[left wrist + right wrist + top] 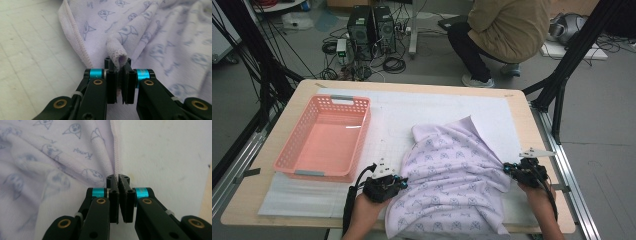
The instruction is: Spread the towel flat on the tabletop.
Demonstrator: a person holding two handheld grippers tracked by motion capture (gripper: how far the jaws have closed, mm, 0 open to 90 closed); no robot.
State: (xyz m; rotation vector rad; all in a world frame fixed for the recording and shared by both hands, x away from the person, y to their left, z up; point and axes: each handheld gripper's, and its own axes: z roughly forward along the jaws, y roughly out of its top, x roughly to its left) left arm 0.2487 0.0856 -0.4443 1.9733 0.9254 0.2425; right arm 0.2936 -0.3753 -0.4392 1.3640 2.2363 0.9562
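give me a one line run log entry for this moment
left gripper: shut on towel | right gripper: shut on towel edge | basket: empty

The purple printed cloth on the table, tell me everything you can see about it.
The cloth is pale lilac, soft knit-looking fabric printed with small bluish cartoon faces, with a stitched hem along its edge. It lies crumpled and folded on the white mat, right of the pink basket, its near edge hanging over the table's front. The left gripper has its jaws shut on a bunched fold of it; the right gripper is shut at its hemmed edge on the other side.
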